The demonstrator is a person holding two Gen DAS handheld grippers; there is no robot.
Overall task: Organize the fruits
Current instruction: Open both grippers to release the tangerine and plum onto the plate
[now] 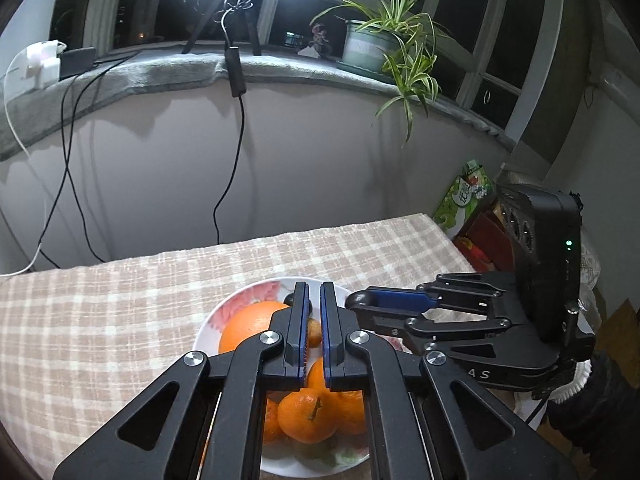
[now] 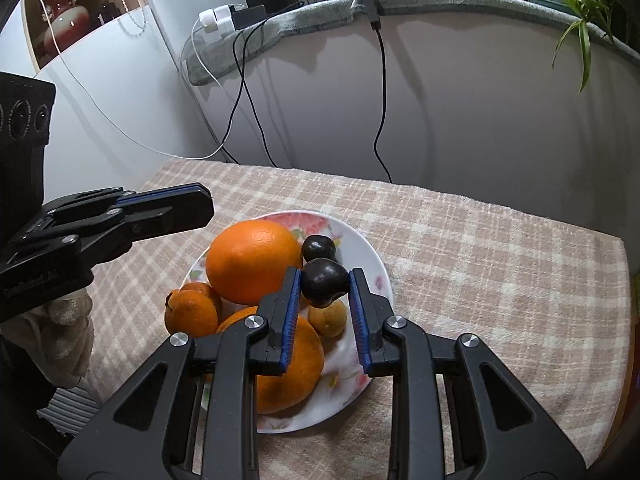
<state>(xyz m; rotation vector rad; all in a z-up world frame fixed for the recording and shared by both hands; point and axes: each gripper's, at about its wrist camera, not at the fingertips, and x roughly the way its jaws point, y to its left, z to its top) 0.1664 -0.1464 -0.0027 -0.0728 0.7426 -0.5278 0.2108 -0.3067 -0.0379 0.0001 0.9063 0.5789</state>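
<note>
A white floral plate on the checked cloth holds a big orange, a second orange, small tangerines, a brown fruit and two dark fruits. My right gripper is shut on the nearer dark fruit, just above the plate. The other dark fruit lies behind it. My left gripper hovers over the plate, jaws nearly together and empty; it shows at left in the right wrist view. The tangerines show under it.
The checked tablecloth covers the table, which ends at the wall behind. Cables hang down the wall from the sill. A potted plant stands on the sill. Boxes stand past the table's right edge.
</note>
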